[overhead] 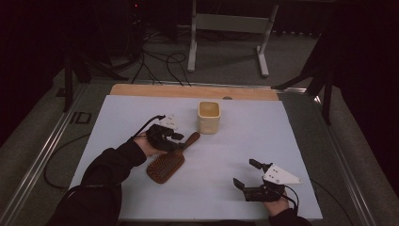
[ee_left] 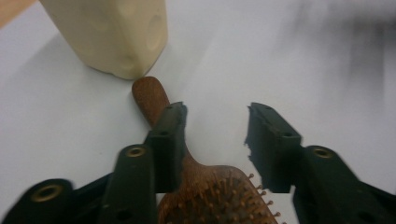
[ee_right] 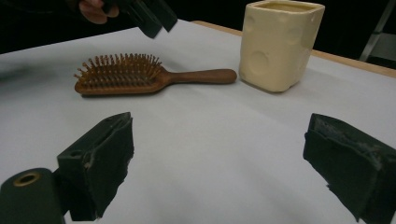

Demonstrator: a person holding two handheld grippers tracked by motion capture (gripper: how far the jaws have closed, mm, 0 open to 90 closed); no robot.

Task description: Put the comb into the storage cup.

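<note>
hairbrush [overhead: 165, 165] lying flat, cup [overhead: 209, 117] at 1 o'clock | left gripper [ee_left: 215, 135] hanging open over handle, not grabbing yet | right gripper [ee_right: 219, 163] waiting open | lifting left

Cream square cup [overhead: 209, 117] upright on white sheet [overhead: 282, 141], toward 12 o'clock of sheet centre, round dimples in its walls, open top, inside not readable. Sheet plain, covering most of table. Bare wooden strip [overhead: 188, 91] along far edge at 12 o'clock, small dark spot at its near edge. Metal rail [overhead: 44, 155] down table side at 9 o'clock. Grey carpet beyond. Black cables [overhead: 160, 63] looped on floor at 11 o'clock. White metal frame [overhead: 230, 22] with two feet at 12 o'clock, well apart from table. Dark stand legs [overhead: 324, 82] at 2 o'clock. Background dark, blurred.
</note>
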